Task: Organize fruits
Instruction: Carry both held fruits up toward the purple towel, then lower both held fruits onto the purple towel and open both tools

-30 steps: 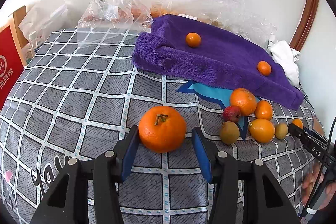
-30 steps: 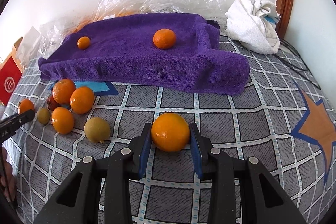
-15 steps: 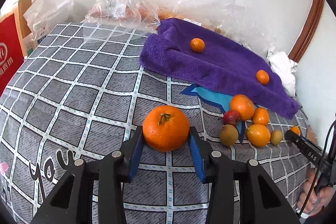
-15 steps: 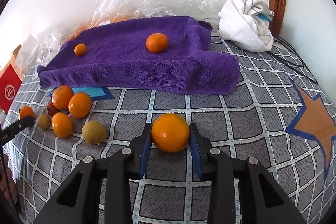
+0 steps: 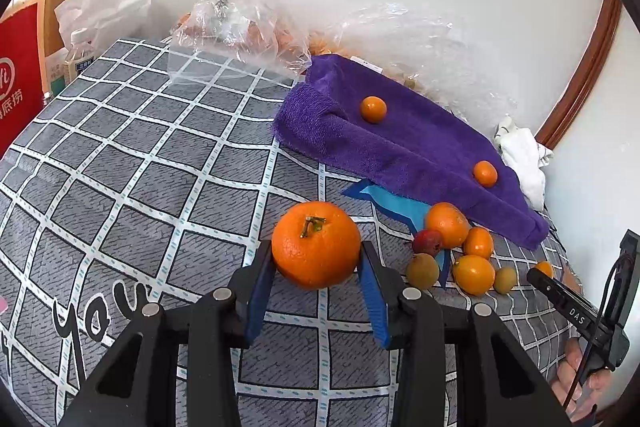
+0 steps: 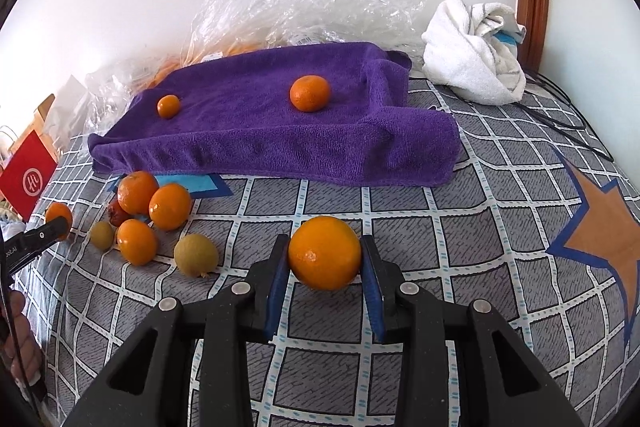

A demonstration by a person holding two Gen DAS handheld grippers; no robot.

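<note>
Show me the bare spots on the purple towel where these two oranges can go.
The purple towel is bare between the small orange and the larger orange, and along its front fold. The right flap is free too. It is crowded below the towel's left corner, where the fruit cluster sits.

Large stemmed orange [image 5: 316,245] and a smooth orange [image 6: 325,253] are each clamped above the checked bedspread [image 6: 480,227]; two small mandarins [image 6: 310,93] rest on the purple towel [image 6: 260,115]; a mixed fruit cluster [image 6: 152,215] lies at the towel's front-left edge
</note>
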